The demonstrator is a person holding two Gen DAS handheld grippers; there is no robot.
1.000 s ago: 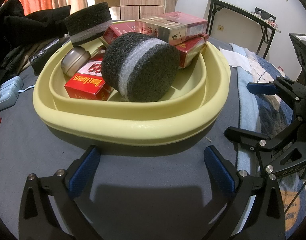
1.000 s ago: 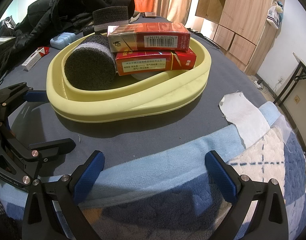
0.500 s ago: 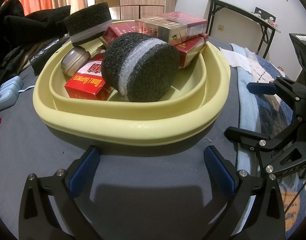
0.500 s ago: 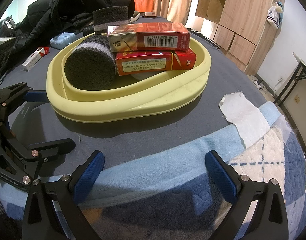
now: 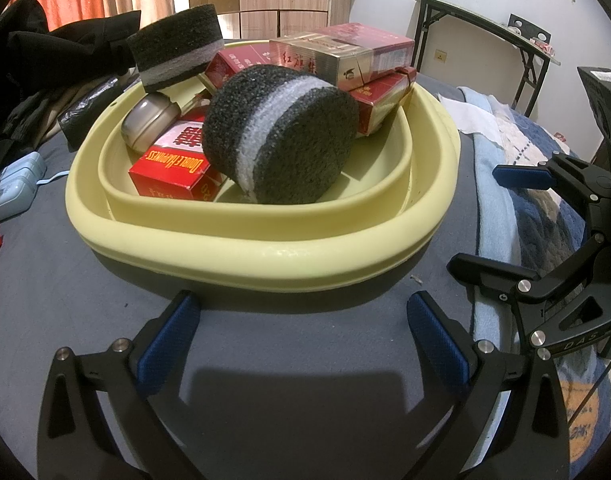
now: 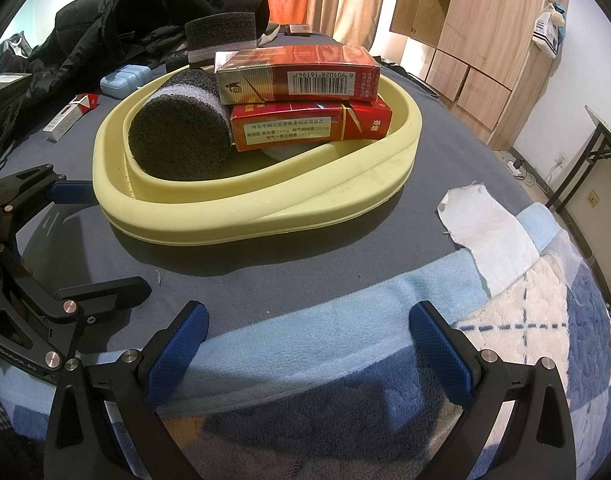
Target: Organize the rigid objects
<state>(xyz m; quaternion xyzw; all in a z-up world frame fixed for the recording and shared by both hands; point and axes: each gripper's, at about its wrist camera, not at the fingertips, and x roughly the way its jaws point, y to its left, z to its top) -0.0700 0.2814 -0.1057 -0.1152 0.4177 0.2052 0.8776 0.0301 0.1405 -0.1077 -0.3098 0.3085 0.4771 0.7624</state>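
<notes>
A pale yellow basin (image 5: 265, 240) (image 6: 241, 224) sits on a grey bedsheet. In it lie a dark foam roll with a white band (image 5: 281, 140) (image 6: 181, 140), several red cigarette packs (image 5: 173, 168) (image 6: 301, 76), and a small metal tin (image 5: 149, 120). A second foam roll (image 5: 173, 52) (image 6: 221, 36) rests on the far rim. My left gripper (image 5: 301, 332) is open and empty, just short of the basin's near rim. My right gripper (image 6: 309, 340) is open and empty over a blue blanket, a little back from the basin.
A white cloth (image 6: 489, 232) lies right of the basin. A blue pill case (image 6: 125, 78) and loose cigarette packs (image 6: 69, 116) lie to the left. Black clothing (image 6: 125, 12) is piled behind. A folding table (image 5: 485, 28) stands by the wall.
</notes>
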